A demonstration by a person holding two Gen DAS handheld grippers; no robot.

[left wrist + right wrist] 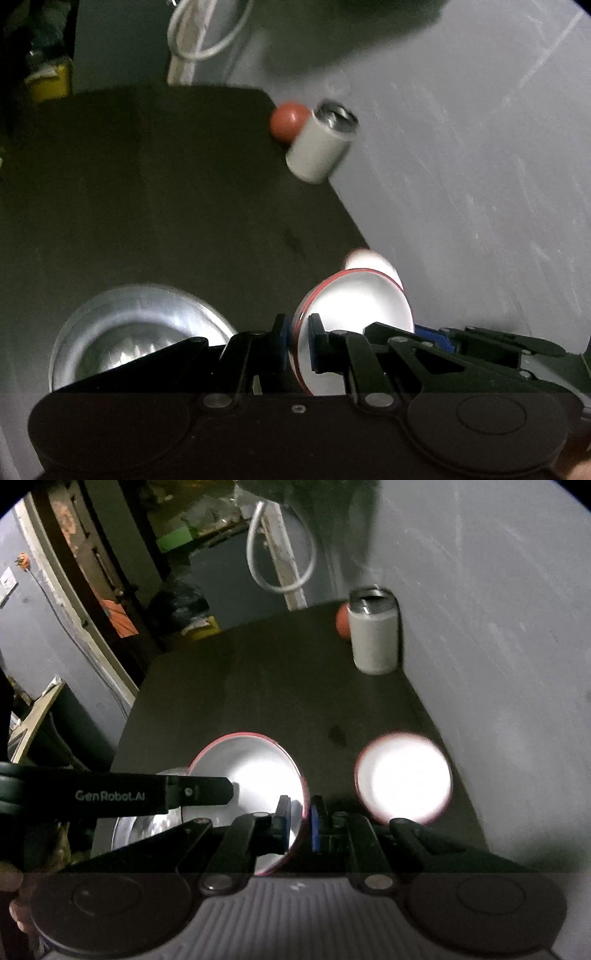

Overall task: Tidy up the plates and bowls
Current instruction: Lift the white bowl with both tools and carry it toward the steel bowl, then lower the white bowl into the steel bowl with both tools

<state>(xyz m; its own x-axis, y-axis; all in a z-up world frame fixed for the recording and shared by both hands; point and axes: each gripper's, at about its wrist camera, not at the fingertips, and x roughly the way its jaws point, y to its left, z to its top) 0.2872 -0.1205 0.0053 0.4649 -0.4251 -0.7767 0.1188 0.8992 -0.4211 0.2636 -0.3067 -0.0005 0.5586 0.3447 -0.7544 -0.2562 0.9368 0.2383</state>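
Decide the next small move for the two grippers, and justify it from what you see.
Probably lower the red-rimmed white bowl into the steel bowl. The left gripper and right gripper each pinch its rim, it hangs tilted, and the steel bowl sits just beside it, seemingly wide enough to nest it. The second white bowl is an alternative.

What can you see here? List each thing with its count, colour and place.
Held bowl: 1, white with red rim, above the steel bowl
Other bowl: 1, white with red rim, on the table, near right
Steel bowl: 1, silver, near left
Can: 1, white, far right corner
Ball: 1, red-orange, behind the can
Table: 1, dark
Cable: 1, white, looped beyond the table
Left gripper: 1, black, shut on held bowl's rim
Right gripper: 1, black, shut on the same rim
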